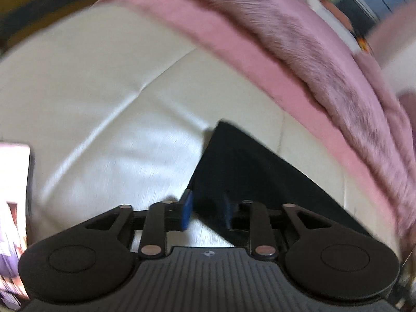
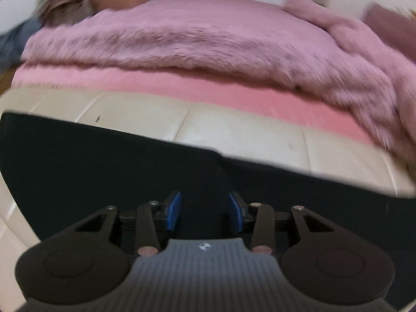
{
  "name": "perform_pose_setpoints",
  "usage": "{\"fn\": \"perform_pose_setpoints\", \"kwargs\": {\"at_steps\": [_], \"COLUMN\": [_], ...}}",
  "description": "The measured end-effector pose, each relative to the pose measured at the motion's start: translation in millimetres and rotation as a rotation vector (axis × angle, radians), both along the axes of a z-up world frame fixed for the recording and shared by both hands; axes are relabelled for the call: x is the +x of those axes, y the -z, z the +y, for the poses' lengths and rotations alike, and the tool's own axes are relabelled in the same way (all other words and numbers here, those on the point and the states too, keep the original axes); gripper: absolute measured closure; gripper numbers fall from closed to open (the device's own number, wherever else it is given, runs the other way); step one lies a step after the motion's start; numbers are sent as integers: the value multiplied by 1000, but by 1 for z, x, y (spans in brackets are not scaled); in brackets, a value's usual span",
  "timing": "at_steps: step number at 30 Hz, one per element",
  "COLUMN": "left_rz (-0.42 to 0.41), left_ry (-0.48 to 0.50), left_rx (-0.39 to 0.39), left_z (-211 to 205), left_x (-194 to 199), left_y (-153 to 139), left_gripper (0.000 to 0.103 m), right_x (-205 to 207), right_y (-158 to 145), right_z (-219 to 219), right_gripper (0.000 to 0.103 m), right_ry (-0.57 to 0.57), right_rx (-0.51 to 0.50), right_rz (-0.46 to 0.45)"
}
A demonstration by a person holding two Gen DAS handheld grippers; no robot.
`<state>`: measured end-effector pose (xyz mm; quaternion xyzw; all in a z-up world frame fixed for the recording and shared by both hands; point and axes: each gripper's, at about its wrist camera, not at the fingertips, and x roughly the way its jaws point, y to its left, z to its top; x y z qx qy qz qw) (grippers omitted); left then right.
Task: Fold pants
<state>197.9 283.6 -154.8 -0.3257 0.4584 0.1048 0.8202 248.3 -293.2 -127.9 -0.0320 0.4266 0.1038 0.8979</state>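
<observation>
The left tongs (image 1: 206,212) stand apart, blue pads (image 1: 187,209) wide of each other. The black pants (image 1: 249,176) show in the left view only as a pointed corner, whose edge runs between the pads; whether either pad touches the cloth cannot be told through the blur. The right tongs (image 2: 204,211) are likewise apart and clamp nothing; the right view shows the pants (image 2: 104,171) as a broad dark sheet spread under and ahead of them, its far edge crossing the whole frame. The pants lie on a cream cushioned bench (image 2: 234,135), seamed into panels. Left of the corner, the left view shows bare bench (image 1: 104,104). Beyond the bench's far edge lies a pink blanket (image 2: 208,41), with a smoother pink band nearest the bench.
</observation>
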Motion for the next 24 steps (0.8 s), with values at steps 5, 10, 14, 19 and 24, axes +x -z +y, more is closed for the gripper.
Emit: {"fn": "perform_pose_setpoints", "kwargs": {"at_steps": [5,10,14,19,24], "left_rz": [-31,-27,2,80,47], "left_ry": [-120,-146,-17,74,199], "left_rx": [-157,-96,42,113,237], "left_z": [7,0,-6,-1,-12], "left_x": [-7,0,5,12,7], "left_y": [19,16,-3,14,4], "left_gripper": [72,101,101,100,91], "right_x": [-33,-43,-47,-50,-48], "right_y": [6,13,17,30,30], "right_z": [3,15,19,12,17], "right_gripper": [67,67,67,68,67], "right_ry": [91,102,100,132,124], "right_rx": [68,63,14,18,-17], "right_rz": [12,20,42,88,94]}}
